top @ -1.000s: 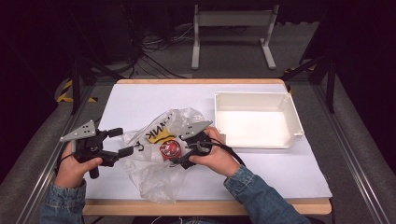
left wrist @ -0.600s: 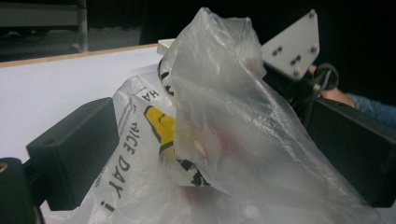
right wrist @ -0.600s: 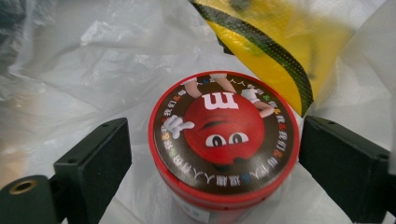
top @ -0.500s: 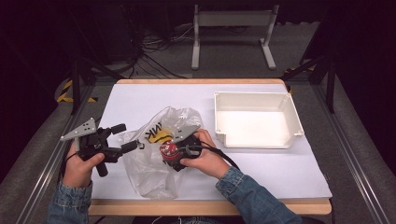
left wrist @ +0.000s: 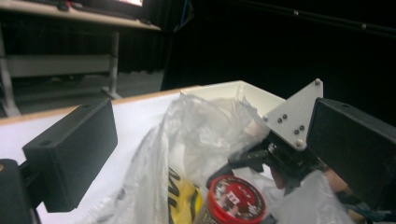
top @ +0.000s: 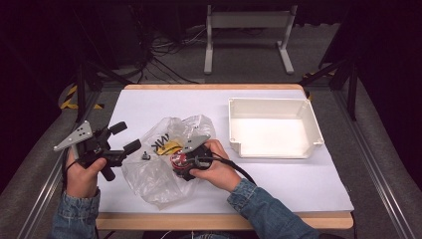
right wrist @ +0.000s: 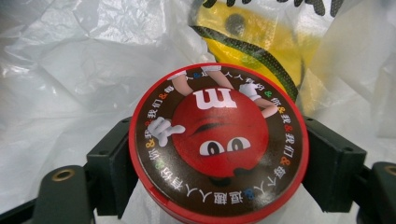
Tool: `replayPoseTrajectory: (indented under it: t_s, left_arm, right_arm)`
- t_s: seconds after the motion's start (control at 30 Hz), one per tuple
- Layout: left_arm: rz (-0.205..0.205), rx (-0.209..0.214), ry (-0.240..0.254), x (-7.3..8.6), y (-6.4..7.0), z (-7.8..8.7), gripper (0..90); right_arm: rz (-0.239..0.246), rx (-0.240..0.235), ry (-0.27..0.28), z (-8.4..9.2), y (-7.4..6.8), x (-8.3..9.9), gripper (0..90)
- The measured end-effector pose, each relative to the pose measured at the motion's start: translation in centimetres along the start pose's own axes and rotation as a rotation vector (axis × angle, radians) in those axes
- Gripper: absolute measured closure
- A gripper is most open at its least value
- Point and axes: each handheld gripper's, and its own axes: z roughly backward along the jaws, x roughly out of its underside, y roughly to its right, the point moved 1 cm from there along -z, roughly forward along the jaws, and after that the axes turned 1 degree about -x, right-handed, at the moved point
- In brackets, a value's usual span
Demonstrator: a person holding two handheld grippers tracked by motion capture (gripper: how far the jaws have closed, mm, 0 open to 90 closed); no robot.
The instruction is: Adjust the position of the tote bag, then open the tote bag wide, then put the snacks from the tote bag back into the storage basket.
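A round red tin (right wrist: 219, 140) with a cartoon candy face on its lid lies inside a crumpled clear plastic bag (top: 149, 174) near the table's front. My right gripper (right wrist: 218, 162) has a black pad against each side of the tin. Its jaws have just been closing with the tin between them. From above, the right gripper (top: 181, 164) reaches into the bag from the right, onto the tin (top: 177, 160). My left gripper (top: 124, 137) hovers open just left of the bag, holding nothing. Between the left gripper's (left wrist: 212, 149) jaws I see the bag (left wrist: 196, 135) and tin (left wrist: 236, 198).
A yellow packet (top: 169, 148) lies in the bag behind the tin. A small black object (top: 144, 157) sits on the white table top by the bag's left edge. A white tray (top: 271, 102) stands at the right.
My right hand has shifted left and a little lower into the bag, onto the tin. The left hand has hardly moved.
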Motion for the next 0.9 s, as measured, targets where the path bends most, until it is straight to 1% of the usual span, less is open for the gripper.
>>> replayPoseTrajectory:
  t_s: [0.07,0.1,0.17,0.2,0.27,0.33,0.53,0.63,0.77,0.9]
  left_arm:
    - [-0.004,-0.018,0.003,-0.1,-0.3,0.4,2.9]
    - [0.000,-0.027,0.009,-0.1,-0.4,0.5,3.0]
    - [-0.002,-0.049,0.011,-0.1,-0.7,0.7,3.0]
    - [-0.002,-0.049,0.011,-0.1,-0.7,0.7,3.1]
    - [-0.002,-0.066,0.011,-0.1,-1.0,0.9,3.1]
    - [0.012,-0.075,0.014,-0.1,-1.2,0.9,3.4]
    - [0.015,-0.086,0.010,0.1,-1.4,1.3,3.4]
    - [0.017,-0.093,0.019,0.0,-1.6,1.4,3.5]
    - [0.006,-0.104,0.013,0.0,-1.8,1.7,3.5]
    - [0.008,-0.106,0.009,0.0,-1.9,1.9,3.5]
  right_arm:
    - [0.001,-0.001,-0.002,0.2,-0.2,0.0,22.2]
    - [0.002,0.003,0.001,0.3,-0.2,-0.1,22.2]
    - [0.003,0.003,0.015,0.7,-0.5,-0.3,22.2]
    - [0.003,0.003,0.015,0.7,-0.5,-0.3,22.2]
    - [0.013,0.001,0.034,1.2,-0.8,-0.6,22.2]
    - [0.013,0.002,0.047,1.8,-1.0,-0.8,22.2]
    - [0.002,0.011,0.075,3.1,-1.1,-1.1,22.2]
    - [0.000,0.004,0.089,3.8,-1.2,-1.3,22.2]
    - [-0.007,0.002,0.099,4.6,-1.2,-1.6,22.2]
    - [-0.010,-0.014,0.116,5.7,-1.2,-2.0,22.2]
